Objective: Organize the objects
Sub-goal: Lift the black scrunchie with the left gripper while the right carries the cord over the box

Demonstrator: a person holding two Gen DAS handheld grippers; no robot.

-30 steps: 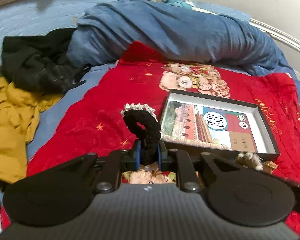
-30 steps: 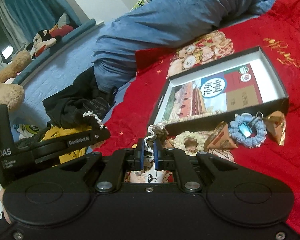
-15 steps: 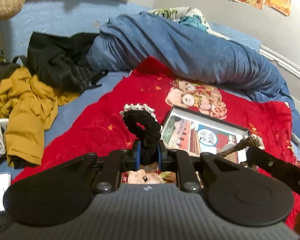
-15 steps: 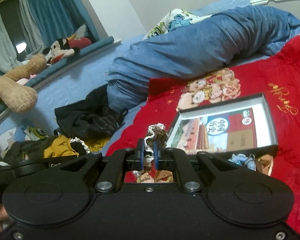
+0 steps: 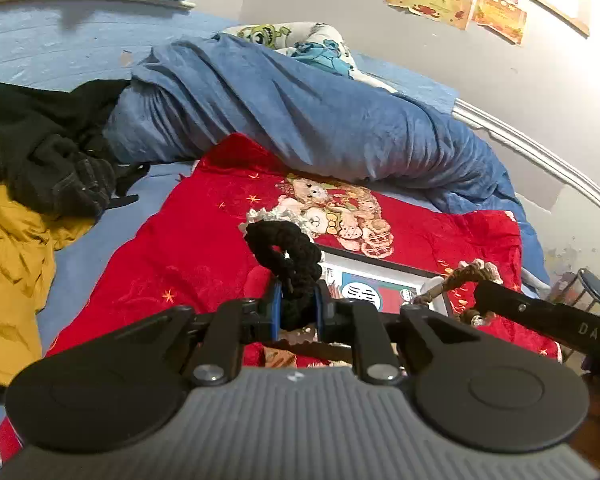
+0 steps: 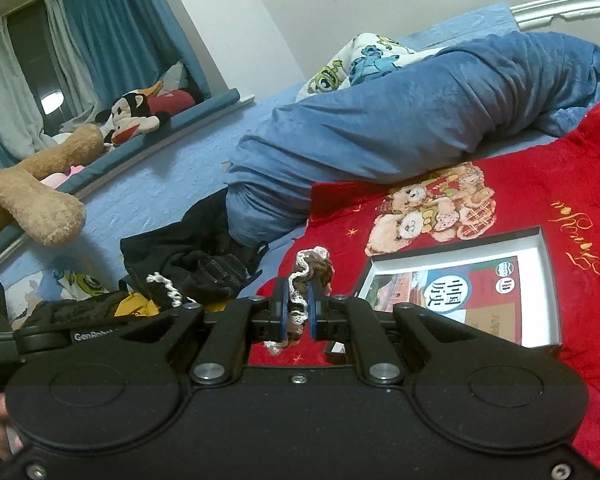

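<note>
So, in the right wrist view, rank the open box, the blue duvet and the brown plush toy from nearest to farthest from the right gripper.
1. Open box, just right of the right gripper.
2. Blue duvet, behind, across the bed.
3. Brown plush toy, far left by the window ledge.

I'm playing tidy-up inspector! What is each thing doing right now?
Left gripper: shut on the black scrunchie.
Black scrunchie: pinched, held up off the bed.
Right gripper: shut on the brown scrunchie.
Brown scrunchie: pinched, lifted.
Box: open, lying flat on the red blanket.

Blue bed (image 5: 60, 52) under red blanket (image 5: 188, 248) (rumpled clothes (image 5: 48, 152) alongside)
</note>
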